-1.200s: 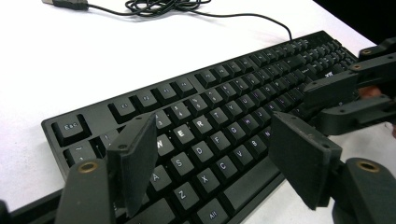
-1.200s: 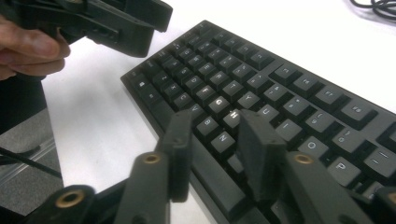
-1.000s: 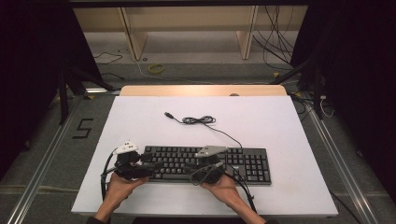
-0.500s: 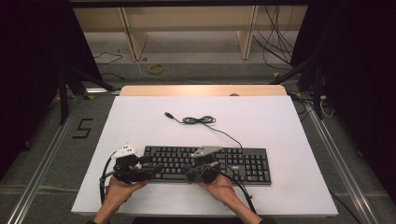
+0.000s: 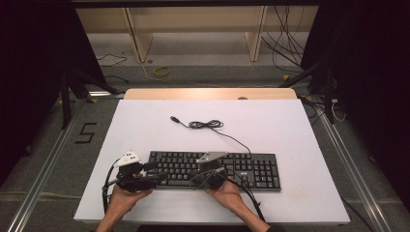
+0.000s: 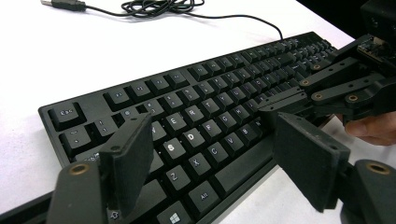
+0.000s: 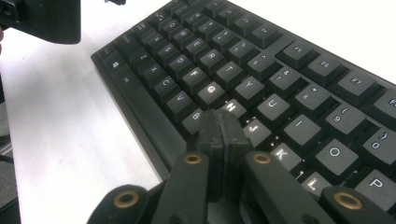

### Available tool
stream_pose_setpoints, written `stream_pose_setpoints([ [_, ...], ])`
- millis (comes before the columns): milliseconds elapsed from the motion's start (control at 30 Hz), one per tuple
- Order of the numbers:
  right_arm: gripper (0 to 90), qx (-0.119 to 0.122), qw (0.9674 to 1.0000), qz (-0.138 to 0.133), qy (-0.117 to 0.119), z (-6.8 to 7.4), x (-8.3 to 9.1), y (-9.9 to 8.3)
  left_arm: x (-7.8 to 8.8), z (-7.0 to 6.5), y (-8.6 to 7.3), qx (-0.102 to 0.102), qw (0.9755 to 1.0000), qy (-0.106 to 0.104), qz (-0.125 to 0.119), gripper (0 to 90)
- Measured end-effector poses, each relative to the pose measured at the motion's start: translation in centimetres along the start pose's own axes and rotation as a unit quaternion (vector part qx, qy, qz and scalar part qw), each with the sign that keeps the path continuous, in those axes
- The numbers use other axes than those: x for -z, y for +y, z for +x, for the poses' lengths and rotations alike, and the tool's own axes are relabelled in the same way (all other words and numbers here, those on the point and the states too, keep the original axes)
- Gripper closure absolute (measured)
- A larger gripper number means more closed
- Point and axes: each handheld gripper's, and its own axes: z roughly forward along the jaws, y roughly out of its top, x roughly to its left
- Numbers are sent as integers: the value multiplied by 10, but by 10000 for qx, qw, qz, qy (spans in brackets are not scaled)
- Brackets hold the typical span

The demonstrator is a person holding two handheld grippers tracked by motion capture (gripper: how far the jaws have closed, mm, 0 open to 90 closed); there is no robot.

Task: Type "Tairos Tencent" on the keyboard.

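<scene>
Two grippers work at one black keyboard (image 5: 217,170), which lies near the front edge of the white table (image 5: 290,125) with its long axis running left to right across the person's body. At its left end, the left gripper (image 6: 212,154) hangs with its jaws spread wide over the letter keys, nothing between them. Toward the middle, the right gripper (image 7: 223,128) has its jaws pinched together with nothing in them, the joined tip poised just above the keys around H and B, so the keys lie directly beneath it and this hand looks nearer to a press. Farther back, the keyboard's cable (image 5: 205,124) coils loose, unplugged. No containers sit here.
</scene>
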Motion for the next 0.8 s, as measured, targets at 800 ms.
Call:
stream_pose_setpoints([
  [800, 837, -138, 9997, -162, 125, -2, 5, -2, -1, 2, -1, -20, 10000, 38, -8, 286],
])
